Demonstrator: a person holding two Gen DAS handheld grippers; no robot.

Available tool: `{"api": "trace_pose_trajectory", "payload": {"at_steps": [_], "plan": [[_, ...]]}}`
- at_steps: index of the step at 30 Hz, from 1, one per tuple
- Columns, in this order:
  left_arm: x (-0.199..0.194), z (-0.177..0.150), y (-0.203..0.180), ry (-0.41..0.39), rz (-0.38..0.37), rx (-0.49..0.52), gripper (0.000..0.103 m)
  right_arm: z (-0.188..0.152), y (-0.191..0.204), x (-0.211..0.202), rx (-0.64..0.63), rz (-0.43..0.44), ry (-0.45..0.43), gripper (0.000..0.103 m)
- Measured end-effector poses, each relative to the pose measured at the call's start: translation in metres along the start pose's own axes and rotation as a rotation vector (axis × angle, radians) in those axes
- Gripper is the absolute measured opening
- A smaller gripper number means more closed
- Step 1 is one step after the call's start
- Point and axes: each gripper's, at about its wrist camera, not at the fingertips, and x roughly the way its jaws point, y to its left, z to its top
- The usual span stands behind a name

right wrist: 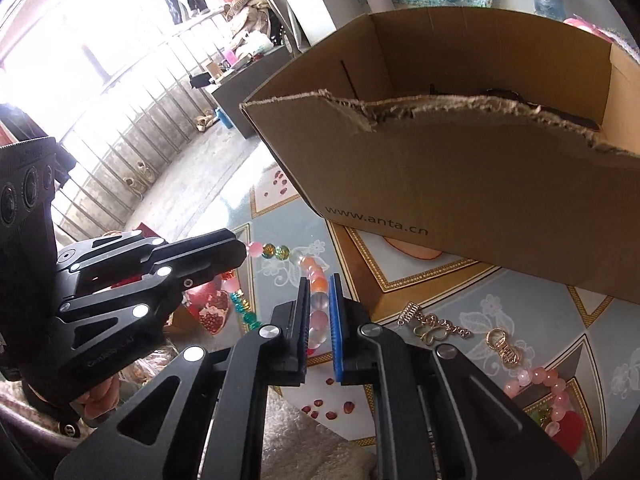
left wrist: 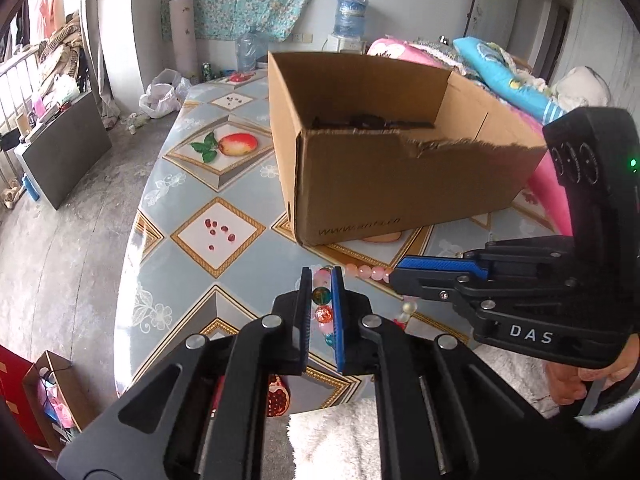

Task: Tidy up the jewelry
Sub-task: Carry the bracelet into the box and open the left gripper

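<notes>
A string of mixed beads [left wrist: 321, 295], pink, green, amber and clear, hangs just above the table between both grippers. My left gripper [left wrist: 322, 272] is shut on its green and orange beads; from the right wrist view it [right wrist: 242, 250] comes in from the left, with the bead string [right wrist: 276, 251] running out of its tip. My right gripper [right wrist: 320, 280] is shut on the pink and clear beads, and in the left wrist view it [left wrist: 394, 276] reaches in from the right. An open cardboard box [left wrist: 400, 184] with a torn front rim stands just behind them.
The table wears a fruit-patterned cloth [left wrist: 224, 232]. Right of the grippers lie a gold butterfly clip [right wrist: 436, 326], a gold charm [right wrist: 506, 346] and a pink bead bracelet [right wrist: 548, 392]. Dark items [left wrist: 372, 120] sit inside the box. A white fluffy cloth [left wrist: 332, 440] covers the near edge.
</notes>
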Motion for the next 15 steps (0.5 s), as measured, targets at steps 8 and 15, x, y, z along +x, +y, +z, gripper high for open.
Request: {"api": "trace_pose_trajectory", "payload": {"at_steps": [8, 15], "plan": [[-0.068, 0.052, -0.021, -0.184, -0.107, 0.039, 0.008, 0.032, 0.01, -0.07, -0.068, 0.045, -0.168, 0.01], [-0.085, 0.126, -0.04, -0.325, -0.18, 0.109, 0.008, 0.096, -0.013, -0.11, -0.13, 0.03, -0.281, 0.01]]}}
